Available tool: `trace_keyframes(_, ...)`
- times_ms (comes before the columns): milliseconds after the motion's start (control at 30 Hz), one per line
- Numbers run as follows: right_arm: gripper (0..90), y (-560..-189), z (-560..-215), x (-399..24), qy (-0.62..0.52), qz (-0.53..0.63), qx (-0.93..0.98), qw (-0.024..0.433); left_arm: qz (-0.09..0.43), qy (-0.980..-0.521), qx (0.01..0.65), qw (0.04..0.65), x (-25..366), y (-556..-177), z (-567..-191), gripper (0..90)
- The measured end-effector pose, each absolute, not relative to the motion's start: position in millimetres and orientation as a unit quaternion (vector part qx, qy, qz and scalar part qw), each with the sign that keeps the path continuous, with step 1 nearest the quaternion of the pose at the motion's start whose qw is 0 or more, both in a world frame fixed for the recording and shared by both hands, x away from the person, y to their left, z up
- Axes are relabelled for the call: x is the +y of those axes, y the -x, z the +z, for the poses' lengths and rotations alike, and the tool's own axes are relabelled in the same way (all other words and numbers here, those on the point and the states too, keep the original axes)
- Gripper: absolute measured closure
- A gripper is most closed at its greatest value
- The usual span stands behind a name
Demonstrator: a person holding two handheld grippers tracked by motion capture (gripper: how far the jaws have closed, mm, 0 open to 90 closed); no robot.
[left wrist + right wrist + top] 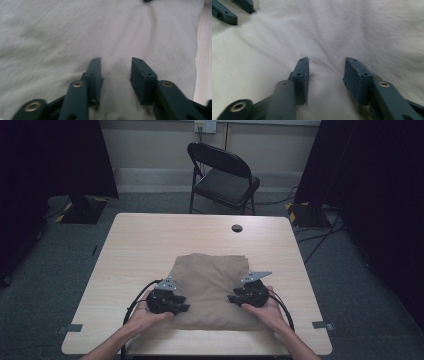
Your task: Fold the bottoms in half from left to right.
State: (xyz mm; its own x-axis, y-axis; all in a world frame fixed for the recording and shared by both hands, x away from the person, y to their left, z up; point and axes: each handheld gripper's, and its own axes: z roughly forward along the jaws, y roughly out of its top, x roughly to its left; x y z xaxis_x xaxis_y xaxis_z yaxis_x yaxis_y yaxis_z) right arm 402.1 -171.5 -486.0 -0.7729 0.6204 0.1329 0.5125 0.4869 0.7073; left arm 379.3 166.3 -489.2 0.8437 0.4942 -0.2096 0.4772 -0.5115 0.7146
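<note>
Both grippers low on folded tan cloth [210, 287], centre-lower frame, on table [150, 240]. Left gripper [186, 308] at cloth's left edge, right gripper [231, 298] at right edge, tips pointing inward. Jaws half spread, nothing pinched. Cloth between and beneath both; neither hand nearer.

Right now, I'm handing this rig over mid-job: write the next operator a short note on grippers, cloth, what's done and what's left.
Left gripper: jaws open, resting on the cloth's near left part, nothing pinched.
Right gripper: jaws open, on the cloth's near right part, nothing pinched.
Cloth: tan, folded to a rough rectangle, flat on the table near the front edge.
Done: it looks folded and released.
Left: probably smoothing or another fold; regrip first.
</note>
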Motion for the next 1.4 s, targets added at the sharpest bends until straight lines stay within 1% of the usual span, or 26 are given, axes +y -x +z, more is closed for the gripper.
trace_keyframes(67,54.1,-398.0,-480.2,-174.8,-0.327,0.391,0.857,0.077,0.007,-0.869,0.282,0.406,169.1,-379.6,-489.0,57.4)
trace_keyframes(133,54.2,-390.5,-470.9,-180.5,-0.324,0.408,0.851,0.072,0.012,-0.872,0.28,0.402,170.0,-378.4,-488.0,56.8)
trace_keyframes(233,57.5,-371.2,-458.9,-190.8,-0.313,0.435,0.842,0.065,0.01,-0.872,0.284,0.399,170.0,-378.1,-487.7,54.9)
trace_keyframes(300,60.3,-351.6,-457.2,-198.3,-0.304,0.439,0.844,0.057,0.01,-0.872,0.286,0.398,168.7,-377.3,-487.9,53.0)
trace_keyframes(433,61.5,-336.2,-463.0,-204.2,-0.293,0.422,0.856,0.053,0.017,-0.875,0.28,0.394,167.5,-375.7,-487.7,51.4)
trace_keyframes(533,60.1,-339.0,-476.5,-203.3,-0.294,0.39,0.871,0.052,0.018,-0.875,0.282,0.393,168.3,-375.8,-487.8,51.4)
trace_keyframes(633,58.5,-349.9,-485.1,-197.5,-0.299,0.375,0.876,0.048,0.029,-0.876,0.281,0.392,171.4,-376.3,-488.4,51.3)
trace_keyframes(800,58.1,-365.8,-488.4,-184.0,-0.295,0.376,0.875,0.076,0.044,-0.868,0.298,0.395,185.7,-382.4,-489.7,51.2)
trace_keyframes(933,57.0,-379.3,-490.9,-168.7,-0.297,0.386,0.87,0.076,0.055,-0.858,0.327,0.392,202.1,-385.7,-486.7,50.3)
trace_keyframes(967,55.4,-380.0,-489.7,-165.4,-0.293,0.382,0.873,0.073,0.054,-0.856,0.33,0.394,205.3,-385.7,-483.9,49.6)
trace_keyframes(1000,53.8,-379.3,-487.7,-163.2,-0.289,0.379,0.876,0.073,0.053,-0.853,0.331,0.399,208.9,-384.7,-480.4,49.8)
trace_keyframes(1100,53.8,-373.5,-480.0,-165.5,-0.283,0.395,0.871,0.071,0.055,-0.846,0.321,0.422,216.3,-376.0,-470.6,54.4)
trace_keyframes(1133,55.1,-370.4,-475.9,-168.3,-0.281,0.405,0.867,0.072,0.051,-0.843,0.315,0.433,218.1,-371.0,-466.8,55.8)
trace_keyframes(1200,59.2,-363.0,-468.9,-173.6,-0.27,0.421,0.864,0.065,0.045,-0.846,0.304,0.436,219.3,-365.1,-464.5,56.7)
trace_keyframes(1267,61.3,-355.2,-466.6,-178.4,-0.263,0.427,0.863,0.054,0.031,-0.852,0.3,0.428,218.5,-360.6,-467.1,56.9)
trace_keyframes(1300,62.0,-350.5,-468.1,-180.6,-0.257,0.425,0.867,0.05,0.034,-0.853,0.3,0.425,217.7,-360.1,-468.6,56.9)
trace_keyframes(1400,59.2,-344.5,-472.3,-183.4,-0.25,0.408,0.877,0.047,0.034,-0.864,0.311,0.393,210.9,-363.3,-478.5,55.5)
